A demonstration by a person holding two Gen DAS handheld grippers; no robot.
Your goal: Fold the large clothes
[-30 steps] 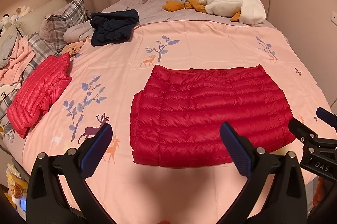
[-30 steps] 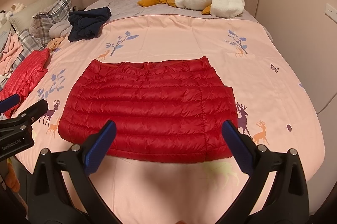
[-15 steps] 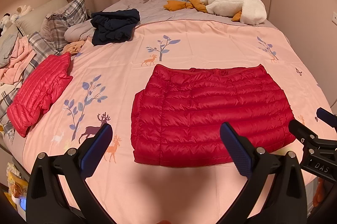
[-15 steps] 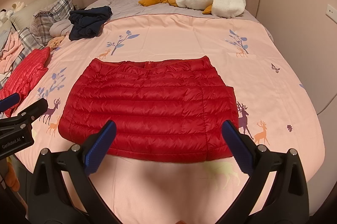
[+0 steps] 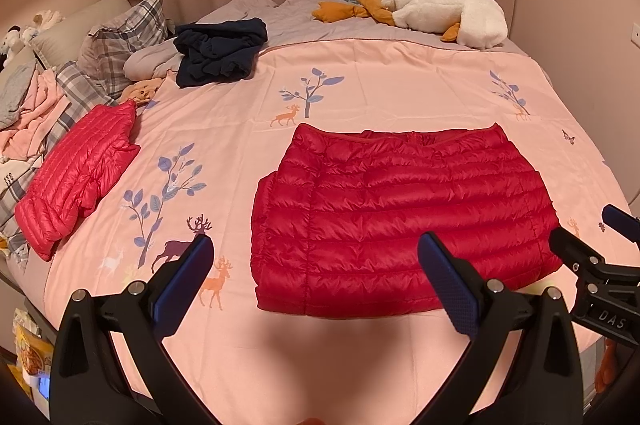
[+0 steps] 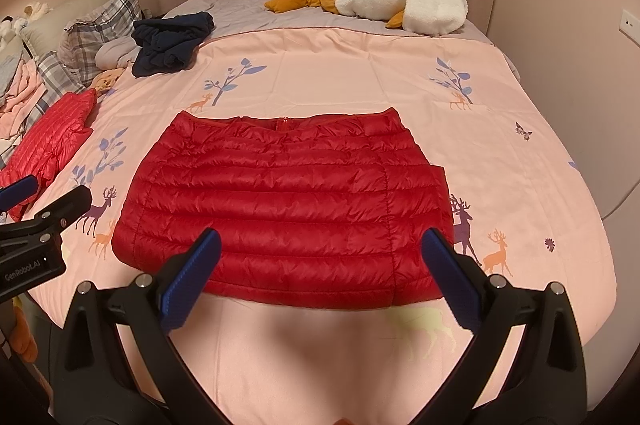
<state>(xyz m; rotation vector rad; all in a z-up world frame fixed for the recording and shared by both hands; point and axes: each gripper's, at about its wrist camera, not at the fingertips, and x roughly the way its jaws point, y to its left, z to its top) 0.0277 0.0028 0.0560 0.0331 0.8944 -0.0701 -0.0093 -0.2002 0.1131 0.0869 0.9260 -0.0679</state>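
Bed [image 5: 360,85]: both grippers wide open, empty, above jacket [image 6: 280,201].

Warm, dim indoor light tints both wrist views pink-orange, the curtains drawn. A soft broad shadow falls on the bedspread [image 5: 360,73] just in front of the red down jacket [image 5: 400,217], nearest the camera. The jacket's quilting carries a faint sheen, without harsh glare. Fisheye distortion bows the bed's edges, and black vignetting fills the corners. Focus stays sharp throughout.
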